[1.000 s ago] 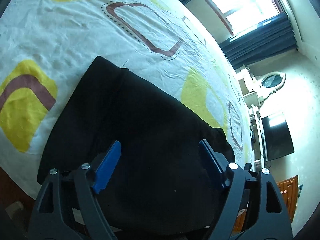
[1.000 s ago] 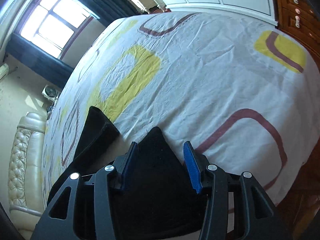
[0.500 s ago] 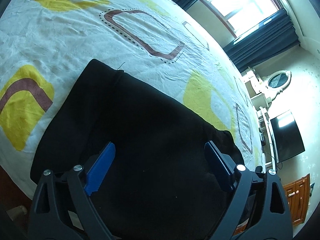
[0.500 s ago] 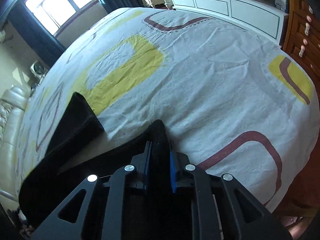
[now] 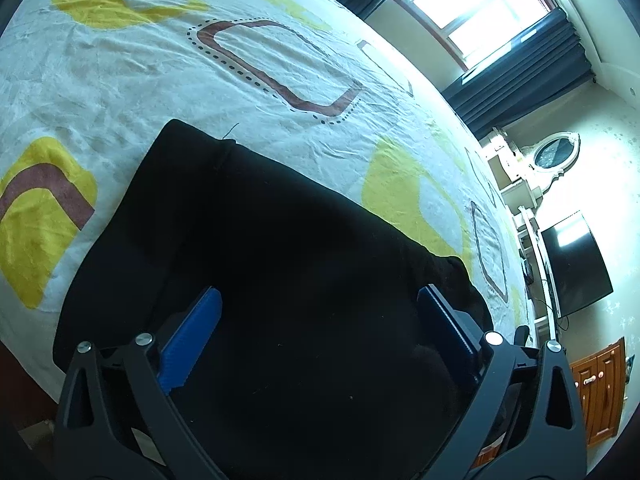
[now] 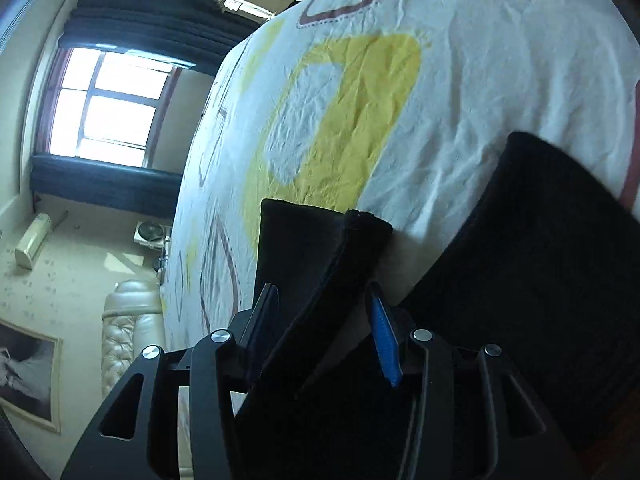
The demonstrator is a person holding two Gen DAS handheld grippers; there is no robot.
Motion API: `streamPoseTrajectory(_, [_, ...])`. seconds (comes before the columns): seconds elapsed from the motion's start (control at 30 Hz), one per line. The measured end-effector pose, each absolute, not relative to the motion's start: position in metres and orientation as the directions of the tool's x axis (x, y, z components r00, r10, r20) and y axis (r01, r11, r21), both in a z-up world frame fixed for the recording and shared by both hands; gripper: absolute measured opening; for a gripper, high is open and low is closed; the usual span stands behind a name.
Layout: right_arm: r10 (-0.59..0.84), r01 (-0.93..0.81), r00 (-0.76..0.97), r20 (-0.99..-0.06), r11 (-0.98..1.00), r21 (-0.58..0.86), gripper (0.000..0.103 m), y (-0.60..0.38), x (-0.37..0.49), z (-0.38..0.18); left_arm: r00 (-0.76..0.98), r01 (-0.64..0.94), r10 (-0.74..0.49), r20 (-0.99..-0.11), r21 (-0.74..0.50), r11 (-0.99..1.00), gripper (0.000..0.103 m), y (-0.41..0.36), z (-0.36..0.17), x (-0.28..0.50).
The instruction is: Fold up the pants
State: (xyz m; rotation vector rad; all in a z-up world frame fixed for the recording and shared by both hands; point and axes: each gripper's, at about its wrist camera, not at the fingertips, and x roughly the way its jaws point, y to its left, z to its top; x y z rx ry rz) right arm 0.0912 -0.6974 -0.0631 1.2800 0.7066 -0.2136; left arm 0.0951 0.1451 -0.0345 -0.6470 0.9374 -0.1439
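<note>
On the white bed sheet with yellow and brown shapes (image 5: 120, 80) we have the black fabric pants (image 5: 300, 280). Our left gripper (image 5: 320, 332) opens wide above them, gripping nothing. Our right gripper (image 6: 324, 332) is opening, 1 raised fold between its jaws, probably for releasing it.

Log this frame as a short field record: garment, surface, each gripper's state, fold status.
garment: black pants, lying on the bed
surface: bedsheet, white with yellow and brown shapes
left gripper: jaws opening wide above the pants, pads not pressing cloth
right gripper: jaws opening, a raised fold of the pants between them
fold status: part folded; one edge lifted off the sheet
</note>
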Motion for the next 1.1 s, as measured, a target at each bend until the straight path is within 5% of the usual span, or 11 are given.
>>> streamPoseTrajectory(0.07, [0.220, 0.534, 0.778, -0.589, 0.262, 0.804, 0.038, -0.697, 0.100, -0.074, 0.599, -0.152, -0.390, -0.700, -0.577, 0.803, 0.098, 0.146, -0.035, 0.095])
streamPoseTrajectory(0.1, [0.205, 0.545, 0.774, -0.599, 0.265, 0.796, 0.014, -0.697, 0.102, -0.076, 0.599, -0.150, -0.391, -0.699, -0.577, 0.803, 0.098, 0.146, -0.034, 0.094])
streamPoseTrajectory(0.13, [0.190, 0.548, 0.776, -0.601, 0.269, 0.792, 0.009, -0.698, 0.100, -0.075, 0.599, -0.150, -0.392, -0.698, -0.578, 0.802, 0.098, 0.147, -0.034, 0.094])
streamPoseTrajectory(0.43, [0.053, 0.459, 0.855, -0.516, 0.386, 0.801, 0.008, -0.713, 0.011, -0.012, 0.599, -0.145, -0.408, -0.689, -0.594, 0.791, 0.098, 0.150, -0.033, 0.092])
streamPoseTrajectory(0.63, [-0.002, 0.586, 0.790, -0.613, 0.298, 0.754, 0.007, -0.736, -0.055, -0.065, 0.598, -0.141, -0.391, -0.700, -0.572, 0.808, 0.098, 0.147, -0.033, 0.093])
streamPoseTrajectory(0.8, [0.057, 0.541, 0.819, -0.571, 0.255, 0.801, 0.007, -0.734, -0.059, -0.081, 0.591, -0.139, -0.386, -0.709, -0.561, 0.816, 0.098, 0.146, -0.032, 0.094])
streamPoseTrajectory(0.97, [0.085, 0.504, 0.851, -0.518, 0.144, 0.852, 0.021, -0.741, -0.053, -0.091, 0.597, -0.138, -0.372, -0.710, -0.548, 0.825, 0.098, 0.144, -0.032, 0.095])
streamPoseTrajectory(1.0, [0.081, 0.502, 0.853, -0.516, 0.149, 0.852, 0.019, -0.741, -0.052, -0.090, 0.599, -0.137, -0.368, -0.711, -0.543, 0.829, 0.098, 0.143, -0.032, 0.095])
streamPoseTrajectory(1.03, [0.073, 0.504, 0.851, -0.521, 0.167, 0.847, 0.005, -0.739, -0.052, -0.087, 0.599, -0.134, -0.364, -0.713, -0.537, 0.833, 0.098, 0.142, -0.032, 0.094])
streamPoseTrajectory(1.1, [0.043, 0.491, 0.858, -0.512, 0.221, 0.842, 0.005, -0.734, -0.056, -0.073, 0.599, -0.129, -0.358, -0.716, -0.528, 0.839, 0.098, 0.141, -0.032, 0.094])
